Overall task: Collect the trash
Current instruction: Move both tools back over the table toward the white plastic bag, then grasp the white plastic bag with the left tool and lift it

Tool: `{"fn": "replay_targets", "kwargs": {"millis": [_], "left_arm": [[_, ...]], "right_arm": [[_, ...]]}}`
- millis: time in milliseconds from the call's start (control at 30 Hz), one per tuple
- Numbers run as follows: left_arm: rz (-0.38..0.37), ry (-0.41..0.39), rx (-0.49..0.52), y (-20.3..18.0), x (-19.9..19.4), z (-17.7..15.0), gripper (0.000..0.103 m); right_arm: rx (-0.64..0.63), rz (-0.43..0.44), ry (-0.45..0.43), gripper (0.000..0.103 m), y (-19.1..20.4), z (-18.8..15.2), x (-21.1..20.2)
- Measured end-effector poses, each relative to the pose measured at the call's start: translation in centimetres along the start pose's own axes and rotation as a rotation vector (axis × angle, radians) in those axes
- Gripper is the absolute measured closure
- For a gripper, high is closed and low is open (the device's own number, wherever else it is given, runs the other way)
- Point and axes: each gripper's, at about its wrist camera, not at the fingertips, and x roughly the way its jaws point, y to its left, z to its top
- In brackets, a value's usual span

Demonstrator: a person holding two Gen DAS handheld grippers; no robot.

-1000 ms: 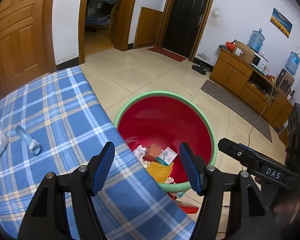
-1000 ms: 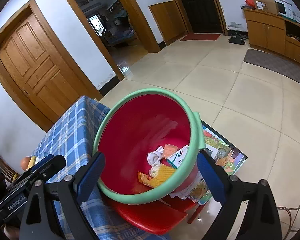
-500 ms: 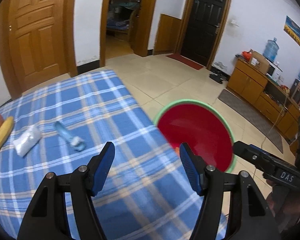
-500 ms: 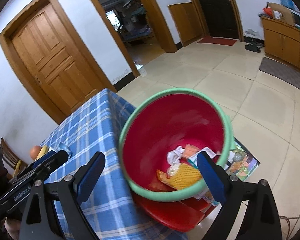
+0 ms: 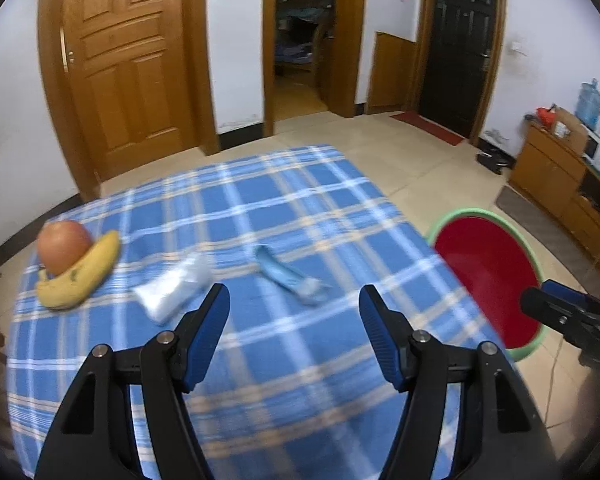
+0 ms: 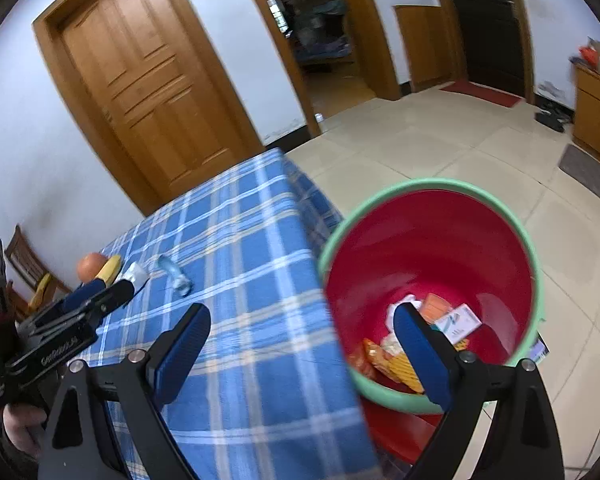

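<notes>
As left gripper swung left, apple, banana entered view.

Plaid-cloth table w/ apple, banana, white packet, blue wrapper.

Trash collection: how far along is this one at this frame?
Partly done. The red bin already holds wrappers and a small box. Both the left gripper and right gripper are open and empty. A white packet and blue wrapper remain on the table.
</notes>
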Motion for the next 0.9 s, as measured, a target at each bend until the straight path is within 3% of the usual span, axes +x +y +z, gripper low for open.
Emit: {"fn": "replay_targets", "kwargs": {"millis": [433,833,900], "left_arm": [[0.151,0.072,-0.006,7.3,4.6,0.4,0.036],[0.127,0.127,-0.015,9.6,8.0,-0.2,0.036],[0.109,0.134,-0.018,9.6,8.3,-0.4,0.041]], "right_arm": [[-0.142,0.027,0.069,0.008,6.5,1.3,4.1],[-0.258,0.028,0.147,0.008,11.4,2.2,9.2],[-0.274,0.029,0.157,0.008,12.0,2.1,10.0]]}}
